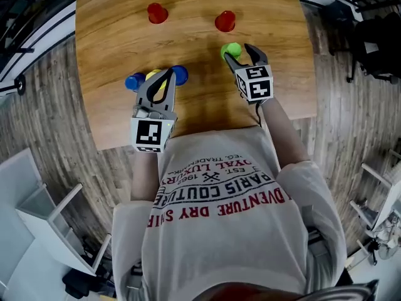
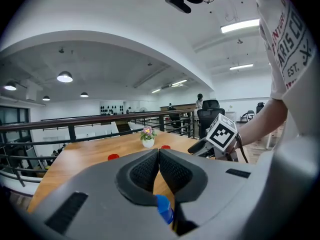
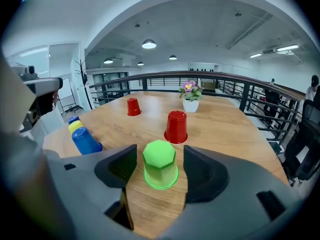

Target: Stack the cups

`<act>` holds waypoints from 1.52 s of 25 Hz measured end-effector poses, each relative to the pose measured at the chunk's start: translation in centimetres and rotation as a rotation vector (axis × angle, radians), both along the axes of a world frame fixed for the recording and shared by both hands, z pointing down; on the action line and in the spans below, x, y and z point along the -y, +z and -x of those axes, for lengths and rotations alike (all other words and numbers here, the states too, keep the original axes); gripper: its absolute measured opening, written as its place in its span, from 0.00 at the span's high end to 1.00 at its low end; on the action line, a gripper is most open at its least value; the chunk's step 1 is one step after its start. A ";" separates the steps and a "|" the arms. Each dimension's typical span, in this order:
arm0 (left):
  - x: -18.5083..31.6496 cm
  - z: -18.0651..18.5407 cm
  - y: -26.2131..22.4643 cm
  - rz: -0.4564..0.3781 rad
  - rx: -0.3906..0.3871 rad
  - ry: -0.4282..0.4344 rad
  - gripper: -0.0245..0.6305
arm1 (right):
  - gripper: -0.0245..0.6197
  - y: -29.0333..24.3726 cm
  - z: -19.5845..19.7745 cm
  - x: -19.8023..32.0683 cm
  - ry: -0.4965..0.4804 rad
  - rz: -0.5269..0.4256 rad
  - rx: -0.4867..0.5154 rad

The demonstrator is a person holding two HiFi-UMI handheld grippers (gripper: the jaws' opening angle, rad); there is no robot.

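Observation:
A green cup (image 3: 160,166) stands upside down on the wooden table (image 1: 194,108), between the jaws of my open right gripper (image 3: 160,155); neither jaw touches it. In the head view that green cup (image 1: 233,47) sits at the tips of the right gripper (image 1: 239,51). My left gripper (image 1: 166,74) hovers over a yellow cup (image 1: 153,75) flanked by two blue cups (image 1: 133,81) (image 1: 181,74). Its jaws (image 2: 159,154) are shut with nothing held; a blue cup (image 2: 164,209) shows beneath them. Two red cups (image 1: 157,12) (image 1: 225,21) stand upside down farther back.
A small white flower pot (image 3: 190,104) stands at the table's far edge. Black railings and office chairs lie beyond the table. White shelving (image 1: 37,218) stands on the floor at my lower left. The table's near edge is close to my body.

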State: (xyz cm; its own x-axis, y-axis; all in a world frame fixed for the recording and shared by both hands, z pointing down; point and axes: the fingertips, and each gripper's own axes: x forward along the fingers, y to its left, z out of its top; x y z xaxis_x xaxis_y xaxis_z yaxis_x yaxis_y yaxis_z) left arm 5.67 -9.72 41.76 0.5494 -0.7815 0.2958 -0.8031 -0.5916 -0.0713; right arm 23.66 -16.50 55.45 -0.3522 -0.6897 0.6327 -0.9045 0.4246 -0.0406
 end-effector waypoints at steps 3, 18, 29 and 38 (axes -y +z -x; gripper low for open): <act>0.0 0.2 0.2 0.012 0.011 -0.032 0.94 | 0.49 1.0 0.5 0.3 -0.027 0.032 0.019; 0.1 2.7 -0.9 -0.019 0.012 -0.047 0.94 | 0.59 -3.5 2.8 0.8 -0.060 -0.039 0.016; -1.3 10.7 -3.6 -0.060 -0.013 -0.071 0.94 | 0.59 -10.8 14.5 -0.6 -0.190 -0.111 0.079; -2.9 17.6 -3.7 -0.058 -0.034 -0.094 0.94 | 0.59 -10.2 23.2 -3.9 -0.280 -0.062 0.080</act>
